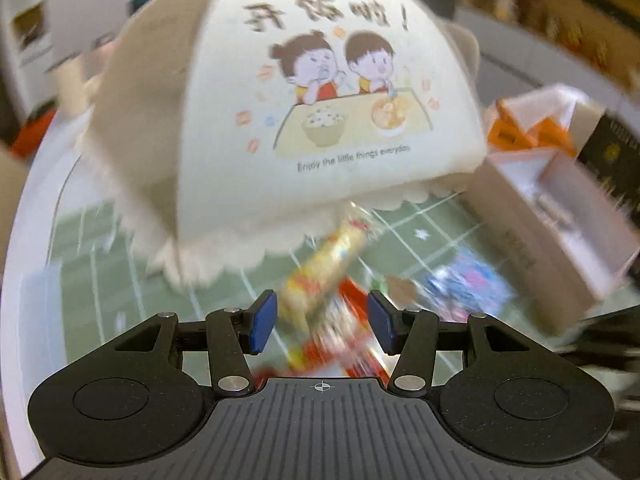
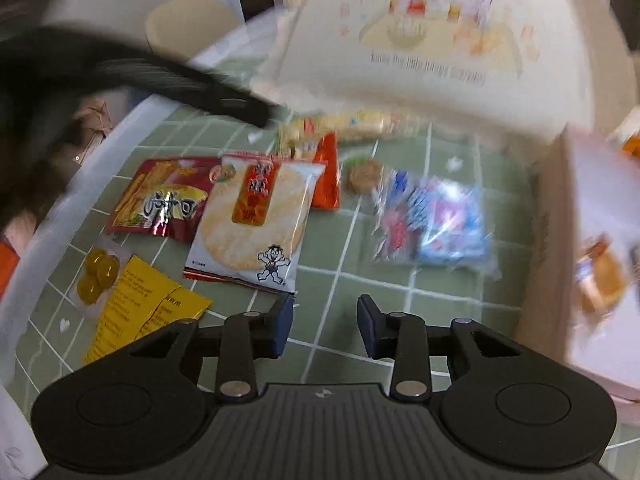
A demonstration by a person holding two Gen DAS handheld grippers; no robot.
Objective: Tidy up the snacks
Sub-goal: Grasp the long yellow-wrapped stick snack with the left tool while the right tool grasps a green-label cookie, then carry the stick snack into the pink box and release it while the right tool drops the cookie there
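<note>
Barely begun: both claws, left gripper (image 1: 322, 320) and right gripper (image 2: 325, 326), spread empty; rice cracker pack (image 2: 250, 220), other snacks unsorted on tablecloth (image 2: 400, 300).

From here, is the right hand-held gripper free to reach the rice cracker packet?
Probably yes: the right hand-held gripper is open, and the rice cracker packet lies uncovered just ahead on the green mat.

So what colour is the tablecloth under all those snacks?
Sage green tablecloth with a white grid; clearest in the right wrist view.
</note>
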